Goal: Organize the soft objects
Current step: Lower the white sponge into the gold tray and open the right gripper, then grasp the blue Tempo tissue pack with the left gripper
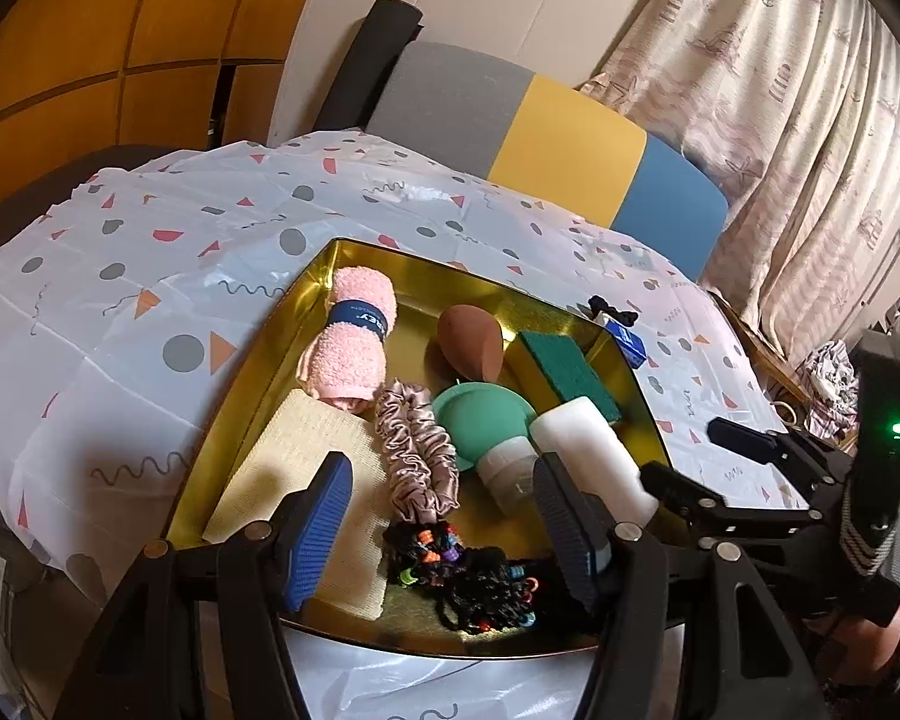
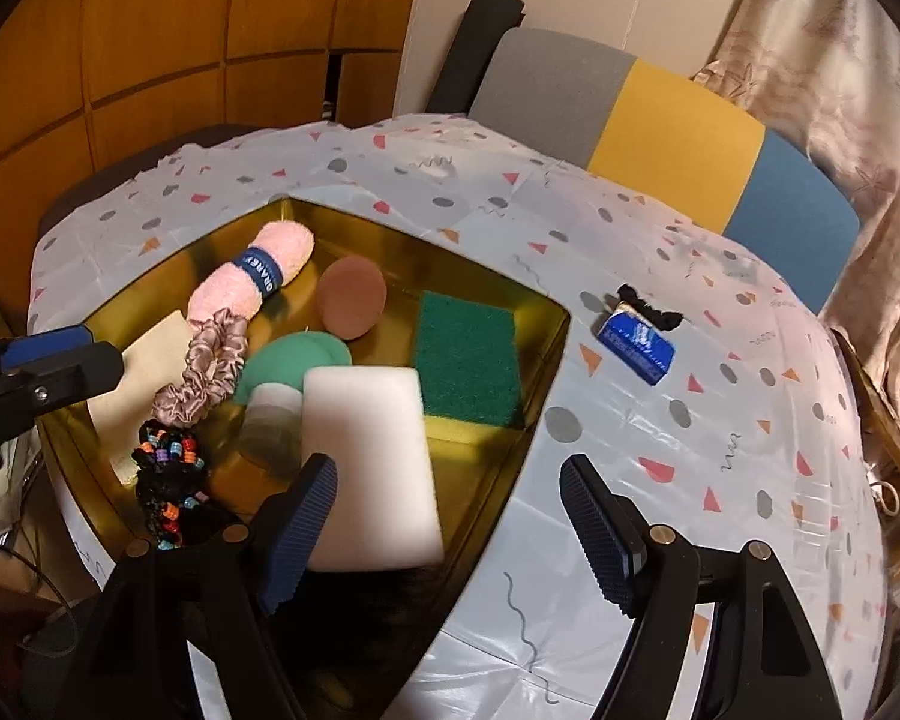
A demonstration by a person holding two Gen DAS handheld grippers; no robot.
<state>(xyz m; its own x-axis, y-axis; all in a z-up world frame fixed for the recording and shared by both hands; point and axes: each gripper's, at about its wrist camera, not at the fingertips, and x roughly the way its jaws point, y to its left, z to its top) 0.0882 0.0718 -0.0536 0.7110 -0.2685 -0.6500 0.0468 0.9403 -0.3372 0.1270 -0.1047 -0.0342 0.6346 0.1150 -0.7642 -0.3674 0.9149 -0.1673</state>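
A gold tray holds a rolled pink towel, a brown makeup sponge, a green scouring sponge, a white foam block, a teal puff, a pink scrunchie, a beige cloth and black beaded hair ties. My left gripper is open above the tray's near end. My right gripper is open over the tray's right edge.
A blue packet with a black hair tie lies on the patterned tablecloth right of the tray. A grey, yellow and blue chair back stands behind the table. A curtain hangs at right.
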